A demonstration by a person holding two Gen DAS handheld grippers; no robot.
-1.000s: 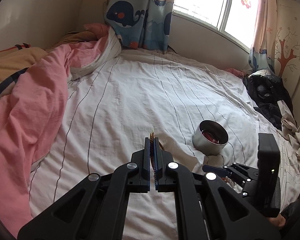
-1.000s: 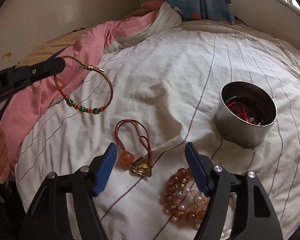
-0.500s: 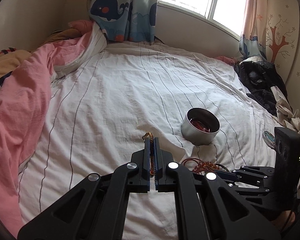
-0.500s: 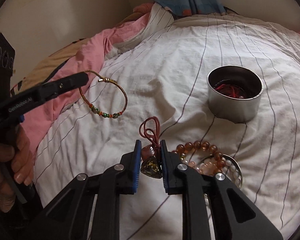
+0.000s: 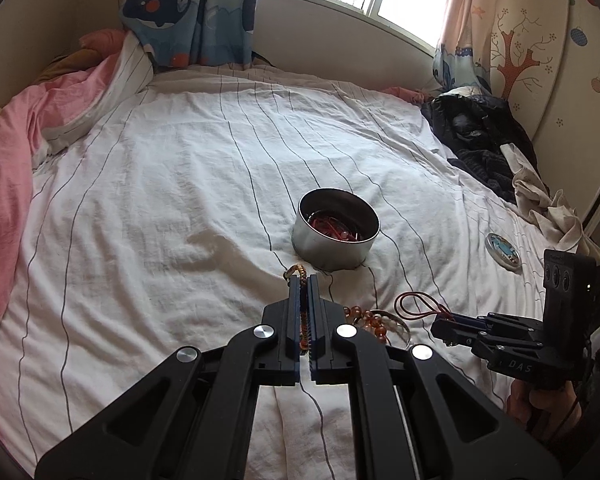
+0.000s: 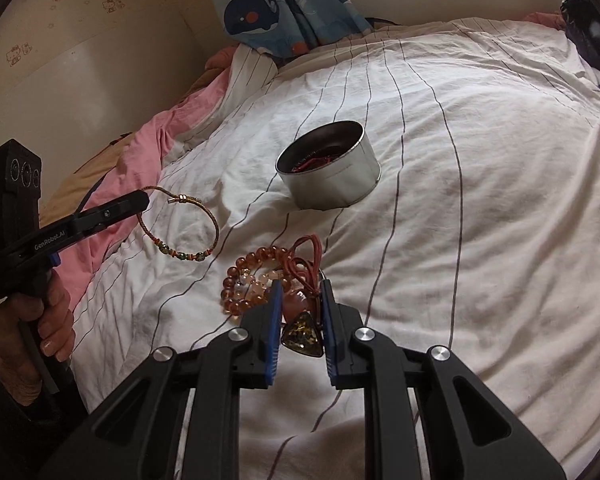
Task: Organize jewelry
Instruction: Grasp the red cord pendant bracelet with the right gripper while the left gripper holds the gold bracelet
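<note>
The left tool (image 6: 140, 200) is clamped tight on a braided bracelet (image 6: 180, 232), left of the metal tin (image 6: 332, 176) on the bed (image 6: 480, 200). The right tool (image 6: 300, 292), its jaws having just closed, grips an amber pendant (image 6: 303, 334) just in front of the tin.

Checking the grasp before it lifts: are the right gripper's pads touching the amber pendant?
Touching. In the right wrist view the right gripper has closed onto the amber pendant, and both blue pads meet its sides with no gap showing.
</note>
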